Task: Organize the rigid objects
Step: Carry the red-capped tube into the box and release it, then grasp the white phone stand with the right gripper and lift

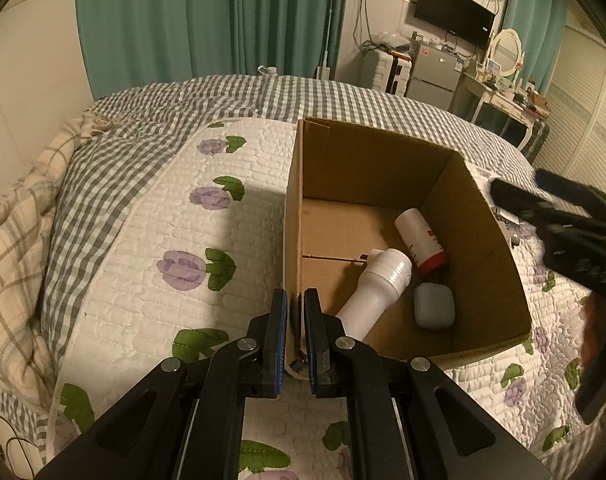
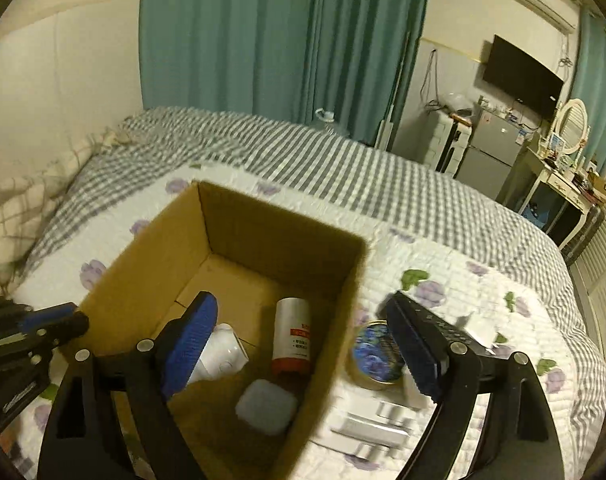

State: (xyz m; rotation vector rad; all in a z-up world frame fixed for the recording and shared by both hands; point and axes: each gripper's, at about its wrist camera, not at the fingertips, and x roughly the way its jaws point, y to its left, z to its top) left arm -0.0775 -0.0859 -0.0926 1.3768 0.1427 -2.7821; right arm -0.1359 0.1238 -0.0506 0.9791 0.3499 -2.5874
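Three items lay in the cardboard box [image 1: 383, 168]; the left tool [image 1: 295, 336] pinched its near wall, while the right tool [image 2: 303, 344], spread wide, hovered nearer the round tin [image 2: 373, 356] outside.

Open-topped brown cardboard box [image 1: 483, 216], upright on the bed, flaps out of sight. Inside the box, on its floor: white bottle with ribbed collar [image 1: 377, 286], lying on its side, slanted toward the box's near left corner; white cylinder with red cap and red label [image 1: 419, 240], lying flat, cap toward the box's right wall, just beside the bottle's collar; small pale rounded case [image 1: 434, 305], flat, near the red cap. Outside the box, just beside its right wall: round tin with blue flowered lid [image 2: 377, 356], flat on the bed; blurred white-and-silver flat objects [image 2: 377, 428] nearer than the tin.
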